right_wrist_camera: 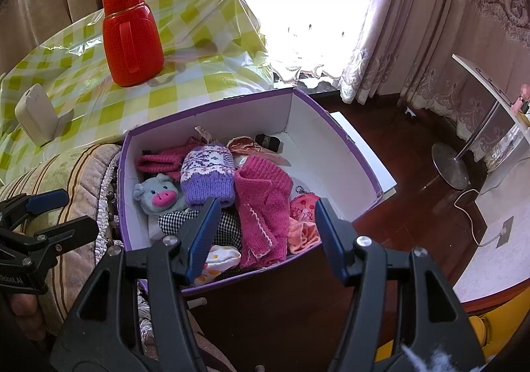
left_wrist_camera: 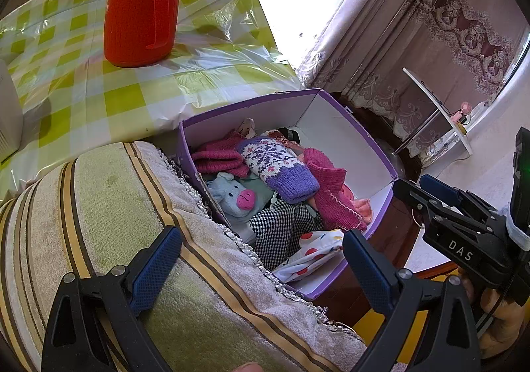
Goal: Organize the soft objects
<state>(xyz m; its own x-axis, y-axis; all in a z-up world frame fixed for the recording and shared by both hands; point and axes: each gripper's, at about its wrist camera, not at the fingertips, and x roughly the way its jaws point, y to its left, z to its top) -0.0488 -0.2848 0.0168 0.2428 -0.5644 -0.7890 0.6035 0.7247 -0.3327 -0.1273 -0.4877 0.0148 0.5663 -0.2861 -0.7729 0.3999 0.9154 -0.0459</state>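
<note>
Both claws, left [left_wrist_camera: 261, 264] and right [right_wrist_camera: 265, 236], gape over purple box [right_wrist_camera: 344, 153] holding knitwear [right_wrist_camera: 263, 216].

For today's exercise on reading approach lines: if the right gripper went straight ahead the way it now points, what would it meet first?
Probably the pink knitted garment in the purple box. The right gripper is open and empty, its fingers framing that piece. Depth is unclear, so the box's near wall could come first.

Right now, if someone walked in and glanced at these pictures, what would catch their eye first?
Probably the purple box, heaped with soft things: a purple patterned knit in the middle, a blue plush pig by its left wall, and a pink knit to the right. Behind it, a bright red flask stands on the green checked tablecloth.
</note>
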